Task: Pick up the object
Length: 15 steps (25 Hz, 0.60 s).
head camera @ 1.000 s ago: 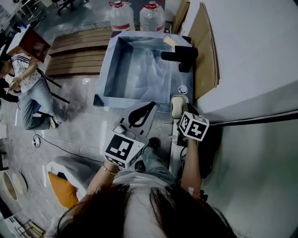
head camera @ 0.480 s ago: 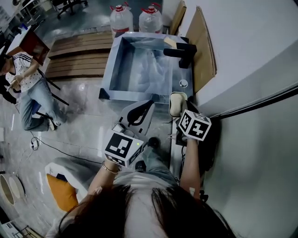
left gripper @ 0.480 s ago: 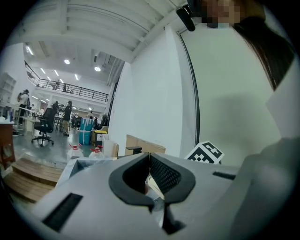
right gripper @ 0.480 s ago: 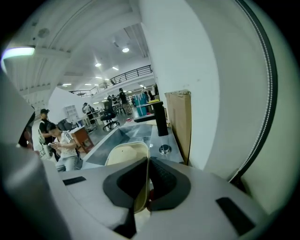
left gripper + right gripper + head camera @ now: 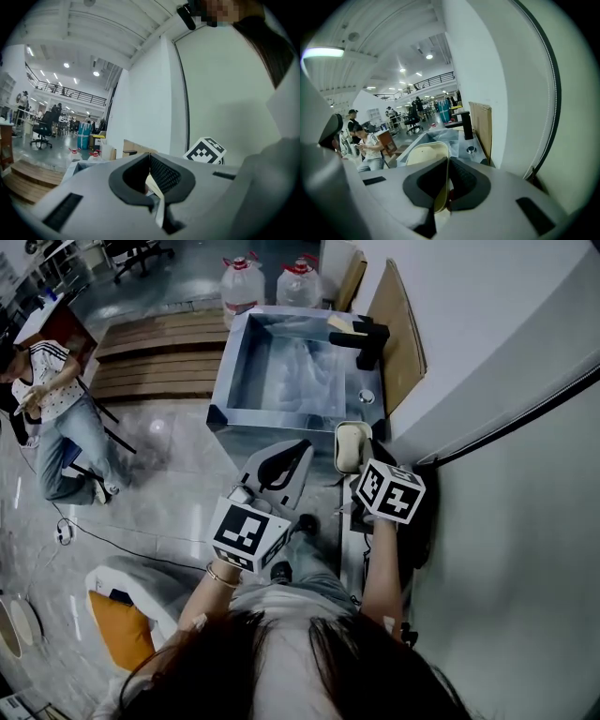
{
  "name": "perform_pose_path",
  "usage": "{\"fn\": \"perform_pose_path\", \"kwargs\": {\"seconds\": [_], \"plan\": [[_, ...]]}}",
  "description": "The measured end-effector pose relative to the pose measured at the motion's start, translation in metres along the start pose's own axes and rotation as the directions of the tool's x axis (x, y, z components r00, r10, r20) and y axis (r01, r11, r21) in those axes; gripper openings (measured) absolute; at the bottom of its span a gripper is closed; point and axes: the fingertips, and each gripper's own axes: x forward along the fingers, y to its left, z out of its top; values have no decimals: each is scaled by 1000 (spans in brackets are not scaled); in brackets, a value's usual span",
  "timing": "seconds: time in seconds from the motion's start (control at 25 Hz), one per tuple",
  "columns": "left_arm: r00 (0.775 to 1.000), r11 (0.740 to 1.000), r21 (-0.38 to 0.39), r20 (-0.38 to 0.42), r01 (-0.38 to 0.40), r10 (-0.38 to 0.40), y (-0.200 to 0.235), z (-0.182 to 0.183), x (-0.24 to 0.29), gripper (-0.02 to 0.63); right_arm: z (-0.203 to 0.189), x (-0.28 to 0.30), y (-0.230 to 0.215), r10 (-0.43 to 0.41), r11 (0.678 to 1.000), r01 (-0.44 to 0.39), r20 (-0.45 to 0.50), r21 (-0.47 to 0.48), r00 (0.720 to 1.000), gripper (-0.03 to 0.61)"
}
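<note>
A cream plastic container (image 5: 349,443) is held upright by its rim in my right gripper (image 5: 362,461), which is shut on it. In the right gripper view the container (image 5: 423,157) rises from between the pads of that gripper (image 5: 446,172), in front of the sink. My left gripper (image 5: 302,450) hovers to its left, near the sink's front edge. In the left gripper view its pads (image 5: 164,174) meet at the top of the gripper (image 5: 150,161), with only a pale sliver showing in the slit below them.
A steel sink (image 5: 225,381) with a black faucet (image 5: 361,337) lies ahead. Cardboard sheets (image 5: 398,334) lean on the white wall to the right. Two water bottles (image 5: 239,277) and wooden boards (image 5: 155,352) are beyond. A person (image 5: 52,418) sits at the left.
The sink has slid a little up and left in the head view. Both grippers stay about where they were, and the right one keeps hold of the container.
</note>
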Motion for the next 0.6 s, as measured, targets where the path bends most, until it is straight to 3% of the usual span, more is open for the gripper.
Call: {"fn": "perform_pose_path", "kwargs": {"seconds": [0.6], "plan": [[999,1000,18,40,19,-20,-44,6,-70,9,-10,-82,36,17,999,-14,80,-36,997,34]]}}
